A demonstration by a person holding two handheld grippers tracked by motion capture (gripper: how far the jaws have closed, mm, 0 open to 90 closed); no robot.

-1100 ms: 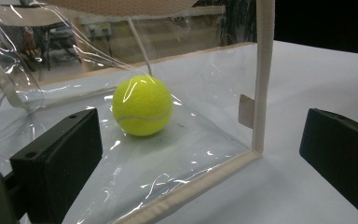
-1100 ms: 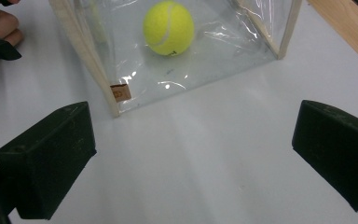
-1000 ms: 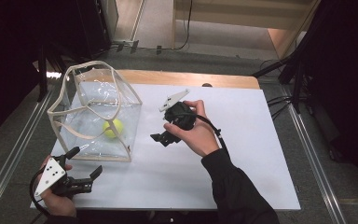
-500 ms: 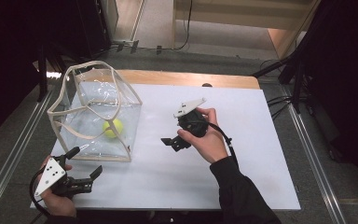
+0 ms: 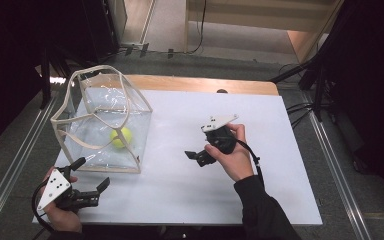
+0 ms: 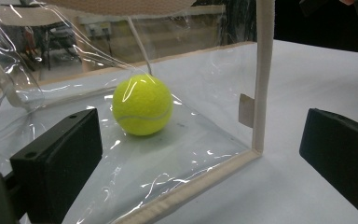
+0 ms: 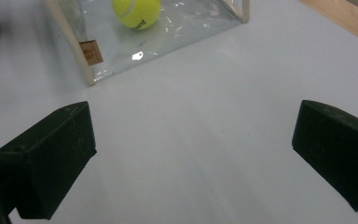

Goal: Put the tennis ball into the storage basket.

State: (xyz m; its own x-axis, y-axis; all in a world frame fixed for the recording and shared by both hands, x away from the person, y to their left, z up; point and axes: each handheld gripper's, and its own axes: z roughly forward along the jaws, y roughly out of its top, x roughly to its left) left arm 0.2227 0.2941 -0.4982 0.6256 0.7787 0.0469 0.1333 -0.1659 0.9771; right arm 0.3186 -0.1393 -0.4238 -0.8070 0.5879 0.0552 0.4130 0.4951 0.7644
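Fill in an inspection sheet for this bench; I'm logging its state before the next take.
Surface: white tabletop with a wooden strip along its far edge; no spills seen.
Job's things: yellow tennis ball lies inside the clear plastic bag with beige trim, which stands open-topped on the left of the table.
Clutter: nothing seen.
Grippers: left tongs open, near the bag's front corner, holding nothing; right tongs open, above bare table to the right of the bag, holding nothing.
Cables: one black cable trails from the right tongs along the person's hand; more cables lie on the floor at right.
Surroundings: dark curtains on both sides, grey floor, metal rails beside the table.
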